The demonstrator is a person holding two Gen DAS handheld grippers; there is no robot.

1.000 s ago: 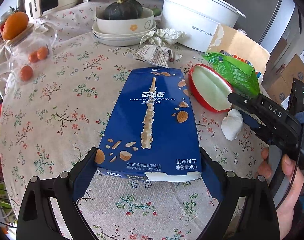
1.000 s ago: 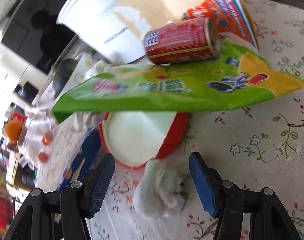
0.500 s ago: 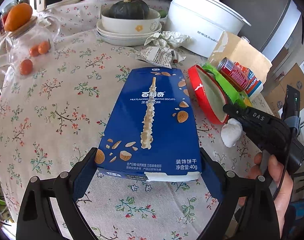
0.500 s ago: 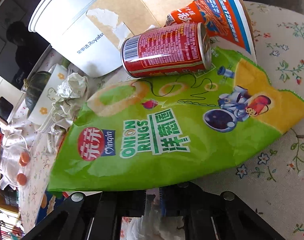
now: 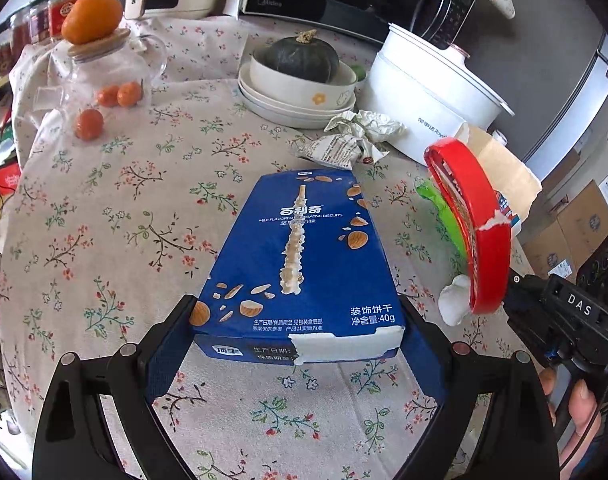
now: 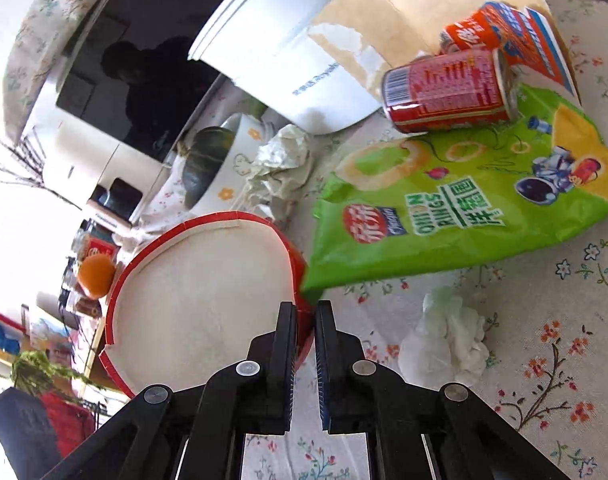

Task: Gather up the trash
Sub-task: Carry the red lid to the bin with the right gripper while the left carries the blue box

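1. The right gripper has its fingers pinched together on the rim of a red round lid, which is lifted and tipped up on edge, its white inside facing the right wrist camera.
2. From the left wrist view the same lid stands almost edge-on above the bench, with the right gripper at its lower end and a person's hand behind the handle.
3. The left gripper has its fingers spread wide on either side of the near end of a blue biscuit box; the pads sit close against its sides, but I cannot tell whether they press on it. The box lies flat on the flowered bench.
4. A white tissue wad lies on the cloth just beside the right gripper.
5. Beyond it a green onion-ring bag lies flat, with a red can on its side at the bag's far edge.
6. Farther off there are crumpled wrappers, a white pot, and a dark squash in a bowl.
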